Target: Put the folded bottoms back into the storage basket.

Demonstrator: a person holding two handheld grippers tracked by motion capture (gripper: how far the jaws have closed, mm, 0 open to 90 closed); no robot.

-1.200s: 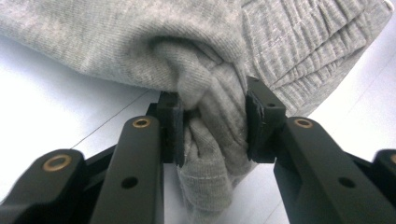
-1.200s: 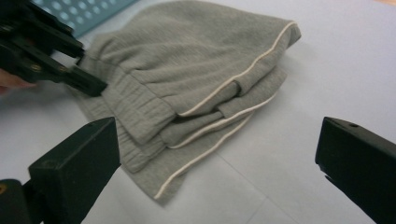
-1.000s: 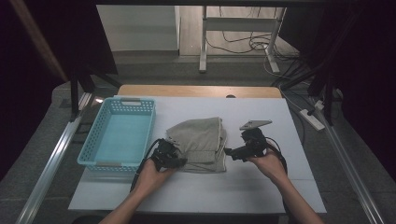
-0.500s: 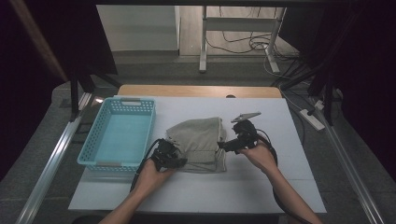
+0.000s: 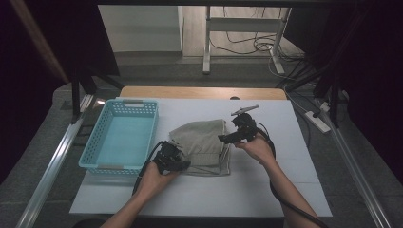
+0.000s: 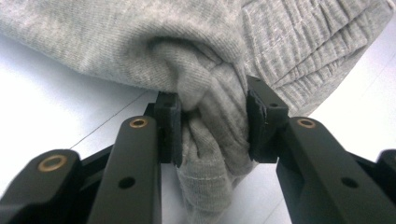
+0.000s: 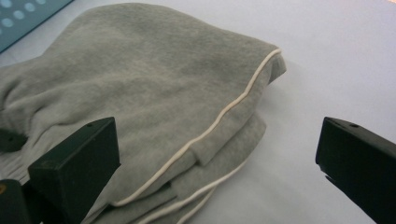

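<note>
A folded grey garment (image 5: 202,142) with pale piping lies in the middle of the white table (image 5: 285,190). My left gripper (image 5: 183,164) sits at its near left corner, shut on a bunched fold of the grey garment (image 6: 210,126) between its pads (image 6: 170,123). My right gripper (image 5: 224,139) hovers at the garment's right edge, open wide, its jaws spread either side of the piped edge of the garment (image 7: 187,116) with nothing between them.
A light blue plastic basket (image 5: 121,137) stands empty at the left of the table, close to the garment. A wooden strip (image 5: 199,92) runs along the table's far edge. Cables and a power strip (image 5: 318,121) lie on the floor beyond.
My right gripper has moved left and forward from the table's right side up to the garment's right edge. The left gripper has held still on the cloth.
</note>
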